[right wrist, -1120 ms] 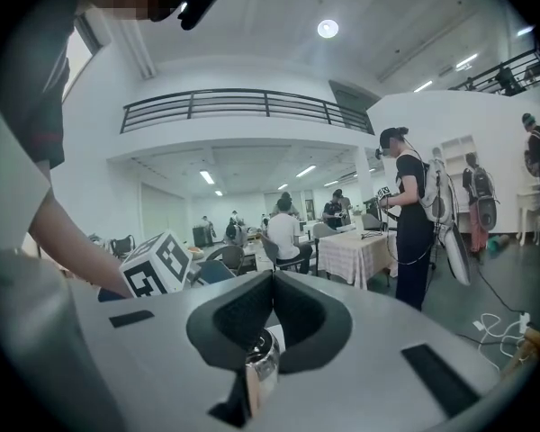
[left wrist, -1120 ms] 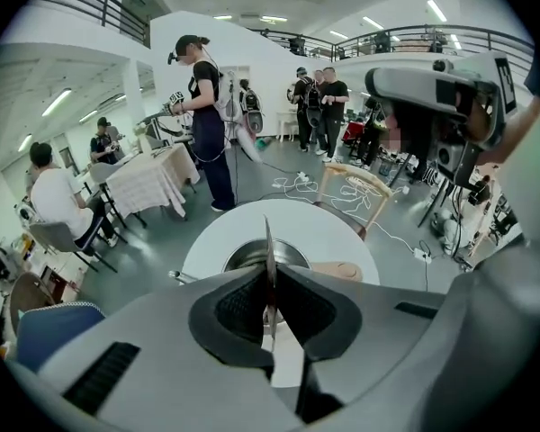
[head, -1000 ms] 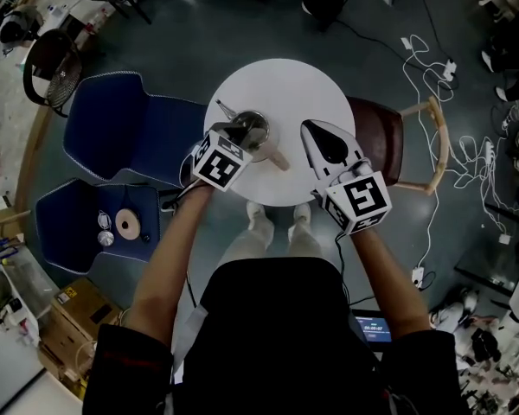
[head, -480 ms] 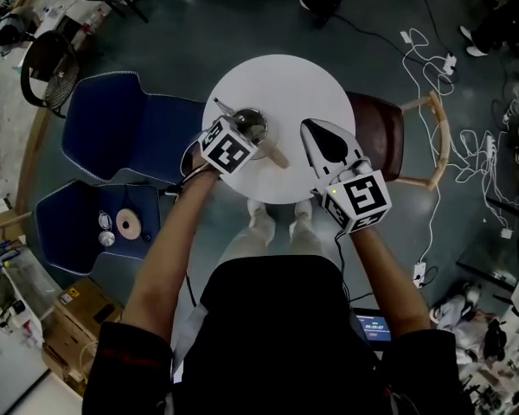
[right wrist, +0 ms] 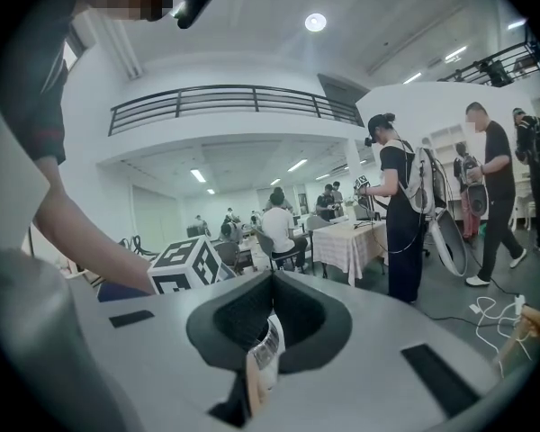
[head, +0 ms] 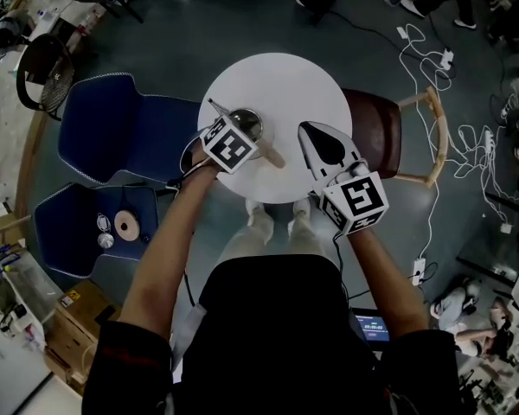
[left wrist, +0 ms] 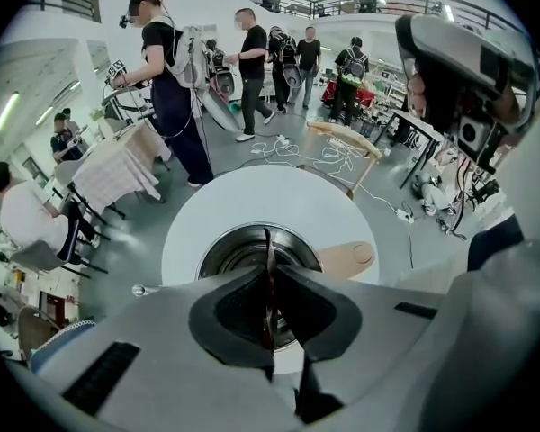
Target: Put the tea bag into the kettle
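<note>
Tea bag, thin dark-red strip, is hanging pinched in L gripper right over kettle mouth, on white table. R gripper, right of kettle, is clamping a small printed packet; txt unreadable.

Left gripper: grey jaws lined in black, closed on a thin dark-red flat strip that is seen edge-on and upright. Just beyond the jaws is the open mouth of a round steel kettle, its tan wooden handle pointing right. The kettle stands on a round white table. Behind are a pale wooden chair and standing people.
</note>
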`<state>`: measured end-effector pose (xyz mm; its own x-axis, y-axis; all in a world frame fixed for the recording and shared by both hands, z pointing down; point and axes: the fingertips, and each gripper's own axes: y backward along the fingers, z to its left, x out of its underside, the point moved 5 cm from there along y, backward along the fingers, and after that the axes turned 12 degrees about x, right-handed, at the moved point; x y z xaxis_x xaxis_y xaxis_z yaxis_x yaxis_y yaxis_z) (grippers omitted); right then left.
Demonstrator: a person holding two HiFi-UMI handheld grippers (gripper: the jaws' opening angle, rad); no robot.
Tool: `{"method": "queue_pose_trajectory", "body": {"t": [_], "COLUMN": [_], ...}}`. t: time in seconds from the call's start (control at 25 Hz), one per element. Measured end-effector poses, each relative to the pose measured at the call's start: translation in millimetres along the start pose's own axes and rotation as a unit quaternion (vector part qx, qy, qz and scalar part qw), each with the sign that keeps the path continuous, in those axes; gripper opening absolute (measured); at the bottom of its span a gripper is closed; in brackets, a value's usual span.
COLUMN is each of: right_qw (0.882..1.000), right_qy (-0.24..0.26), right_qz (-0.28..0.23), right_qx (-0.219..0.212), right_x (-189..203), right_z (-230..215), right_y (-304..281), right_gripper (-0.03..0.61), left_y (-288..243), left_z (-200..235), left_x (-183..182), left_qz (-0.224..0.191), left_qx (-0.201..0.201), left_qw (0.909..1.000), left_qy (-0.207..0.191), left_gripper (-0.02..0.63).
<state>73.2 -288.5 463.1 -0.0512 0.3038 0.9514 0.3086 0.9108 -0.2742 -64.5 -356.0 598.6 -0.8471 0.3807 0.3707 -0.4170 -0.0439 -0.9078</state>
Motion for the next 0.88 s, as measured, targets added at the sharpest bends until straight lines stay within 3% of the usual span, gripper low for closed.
{"method": "queue_pose_trajectory", "body": {"t": [0.48, 0.68, 0.88], "right_qw": [1.000, 1.000, 1.000], "right_qy": [-0.004, -0.007, -0.007], "right_qz": [0.008, 0.012, 0.015], "right_qx": [0.004, 0.003, 0.001], "right_x": [8, 9, 12], "right_z": [-10, -5, -9], "right_y": [2, -3, -5], "right_gripper": [0.017, 0.017, 0.017], "left_y": [-8, -5, -5], "left_z": [-2, 2, 2], "left_x": [-1, 1, -4], "left_qz": [-0.013, -0.022, -0.031], "left_qx": [-0.003, 0.001, -0.002], "left_qw": [0.9999, 0.9997, 0.9995], "left_qy": [0.004, 0.009, 0.006], "left_gripper": [0.044, 0.107, 0.095]}}
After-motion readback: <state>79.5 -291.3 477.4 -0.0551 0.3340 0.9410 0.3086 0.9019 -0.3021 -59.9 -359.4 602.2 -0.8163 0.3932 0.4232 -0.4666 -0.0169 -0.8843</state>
